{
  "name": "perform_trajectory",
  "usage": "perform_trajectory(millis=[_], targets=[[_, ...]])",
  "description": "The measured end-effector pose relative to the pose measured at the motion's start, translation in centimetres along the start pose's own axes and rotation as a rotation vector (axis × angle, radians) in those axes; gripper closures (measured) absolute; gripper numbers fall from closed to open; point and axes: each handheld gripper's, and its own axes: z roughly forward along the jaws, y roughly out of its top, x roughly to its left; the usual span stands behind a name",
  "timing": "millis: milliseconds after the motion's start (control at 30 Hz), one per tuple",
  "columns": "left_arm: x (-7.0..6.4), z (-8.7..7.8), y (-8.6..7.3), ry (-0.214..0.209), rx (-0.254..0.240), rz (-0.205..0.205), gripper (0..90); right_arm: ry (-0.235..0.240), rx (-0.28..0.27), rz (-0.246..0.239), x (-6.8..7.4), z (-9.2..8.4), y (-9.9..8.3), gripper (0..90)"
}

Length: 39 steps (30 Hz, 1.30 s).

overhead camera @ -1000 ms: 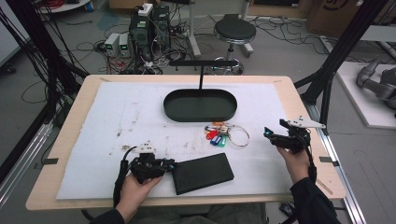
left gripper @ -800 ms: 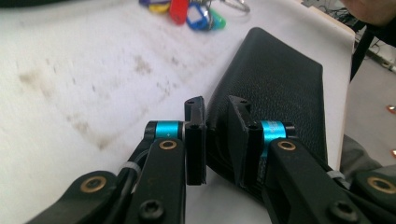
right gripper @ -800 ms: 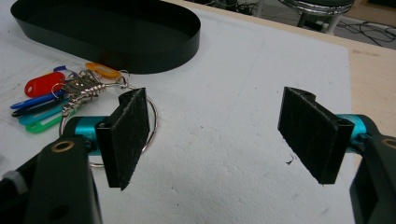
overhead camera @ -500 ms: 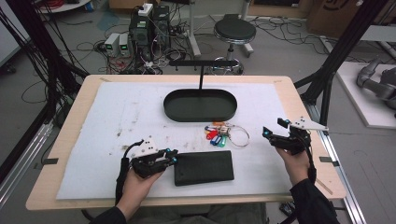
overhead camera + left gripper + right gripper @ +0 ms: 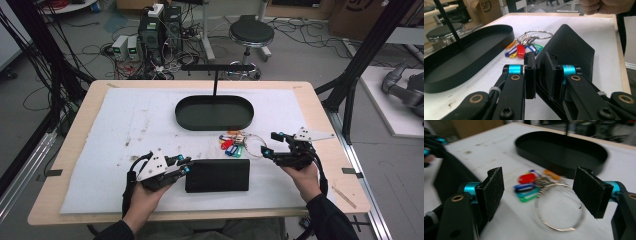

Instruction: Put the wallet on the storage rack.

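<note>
Your left gripper had its jaws clamped on the near edge of the flat black textured wallet, and that end looked lifted off the bench in the left gripper view. In the high view the wallet sat in front of the black oval metal tray, on your side of it, with your left gripper at its left end.

Your right gripper had its jaws wide apart with nothing between the pads. They framed the steel key ring with coloured plastic tags, which lay flat on the white bench cover, just in front of the tray and toward its right end, between tray and wallet.

Progress, as I judged it:
- Wallet grip was made, so the pick was under way on the left.
- Key ring was untouched; the right gripper was lined up but not down on it.
- Tray was empty, nothing placed yet.

Left to do, by my read: lift the wallet clear and carry it into the tray, then close on the ring and move it too. Early stage.
</note>
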Motion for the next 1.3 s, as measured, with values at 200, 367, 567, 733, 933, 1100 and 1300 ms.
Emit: perform_trajectory(millis=[200,367,567,733,933,1100,1300], targets=[[0.0,-0.1,0.0,-0.007,-0.017,0.019,79.0,0.168,0.07,-0.032,0.9,1.8,-0.1,27.7],[0.0,-0.1,0.0,-0.013,-0.032,0.017,79.0,0.246,0.145,-0.037,1.5,3.1,-0.5,27.8],[0.1,-0.1,-0.1,-0.02,-0.043,0.01,79.0,0.343,0.263,-0.004,1.9,4.8,-1.1,30.4],[0.3,-0.2,-0.3,-0.022,-0.038,-0.013,78.6,0.375,0.29,-0.046,2.3,5.1,-1.1,56.9],[1.0,0.0,-0.8,-0.025,-0.043,-0.124,69.2,0.427,0.21,-0.093,2.1,3.9,-0.5,75.0],[1.9,0.3,-1.2,-0.053,-0.019,-0.234,42.5,0.427,0.179,-0.158,2.6,3.3,-0.2,76.5],[2.3,1.3,-1.8,-0.163,0.031,-0.266,37.7,0.429,0.161,-0.199,2.7,2.7,0.0,76.7]])
